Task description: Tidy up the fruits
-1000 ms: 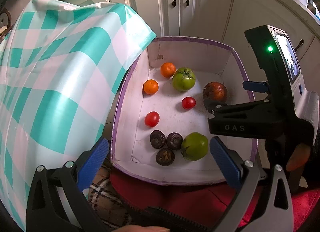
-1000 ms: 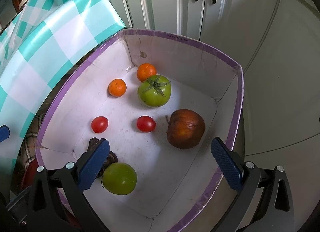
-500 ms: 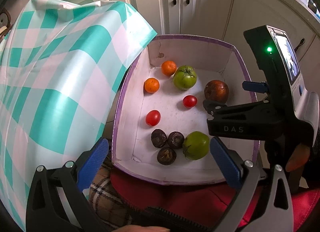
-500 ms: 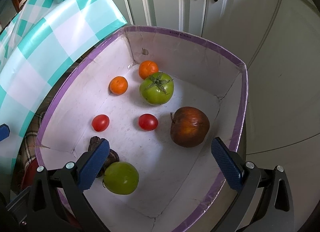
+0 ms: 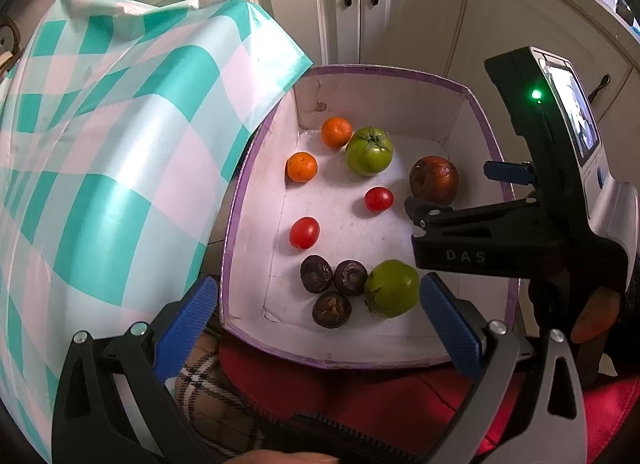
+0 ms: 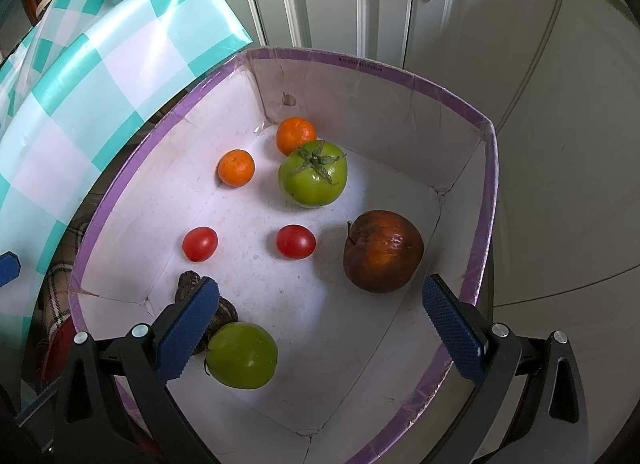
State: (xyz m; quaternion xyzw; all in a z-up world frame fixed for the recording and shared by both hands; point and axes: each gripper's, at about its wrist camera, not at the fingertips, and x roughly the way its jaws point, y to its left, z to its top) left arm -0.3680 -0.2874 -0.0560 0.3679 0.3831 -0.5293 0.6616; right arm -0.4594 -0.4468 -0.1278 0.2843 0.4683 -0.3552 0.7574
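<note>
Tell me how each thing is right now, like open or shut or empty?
Box: open on top, fruit inside.
Cabinet doors: shut.
Left gripper: fingers open, empty.
Right gripper: fingers open, empty.
Brown apple: looks bruised, dark.
Green light: on.

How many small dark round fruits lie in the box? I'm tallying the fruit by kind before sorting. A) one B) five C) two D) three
D: in the left wrist view three dark round fruits sit clustered near the front wall of the box, beside a green tomato.
</note>
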